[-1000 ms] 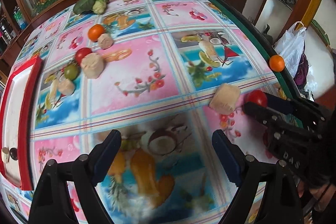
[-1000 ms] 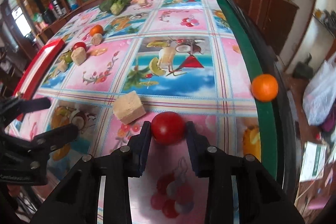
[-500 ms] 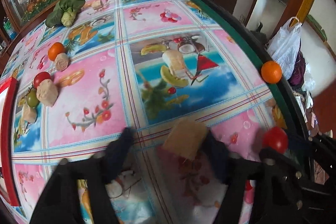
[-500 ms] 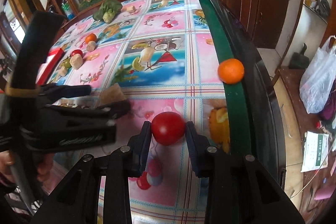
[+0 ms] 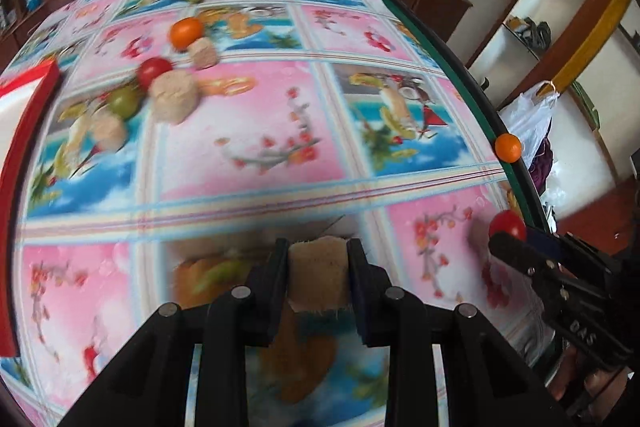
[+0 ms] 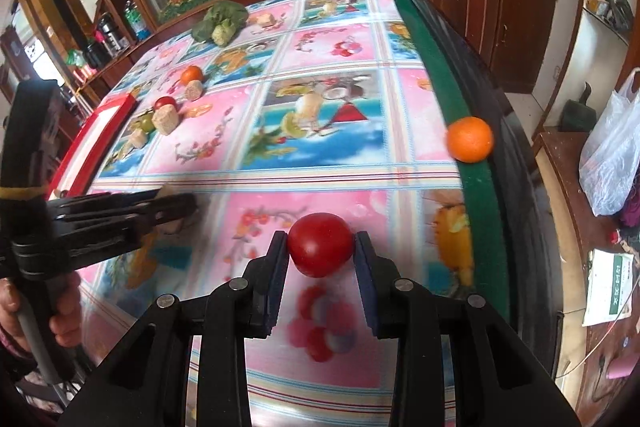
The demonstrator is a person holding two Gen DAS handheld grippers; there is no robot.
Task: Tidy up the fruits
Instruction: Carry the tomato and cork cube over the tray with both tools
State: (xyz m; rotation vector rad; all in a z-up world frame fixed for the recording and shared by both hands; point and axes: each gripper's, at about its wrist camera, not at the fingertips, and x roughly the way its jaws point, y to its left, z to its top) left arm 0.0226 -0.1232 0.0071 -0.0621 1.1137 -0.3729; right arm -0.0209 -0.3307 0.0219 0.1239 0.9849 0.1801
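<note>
my left gripper has just closed on a tan, rough-faced block. my right gripper clamps a glossy red tomato. an orange sits at two o'clock on the table's green edge; open cloth ahead.

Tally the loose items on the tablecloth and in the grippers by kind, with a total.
Tomatoes: 2
Oranges: 2
Green fruit: 1
Tan blocks: 4
Leafy vegetable: 1
Total: 10
</note>
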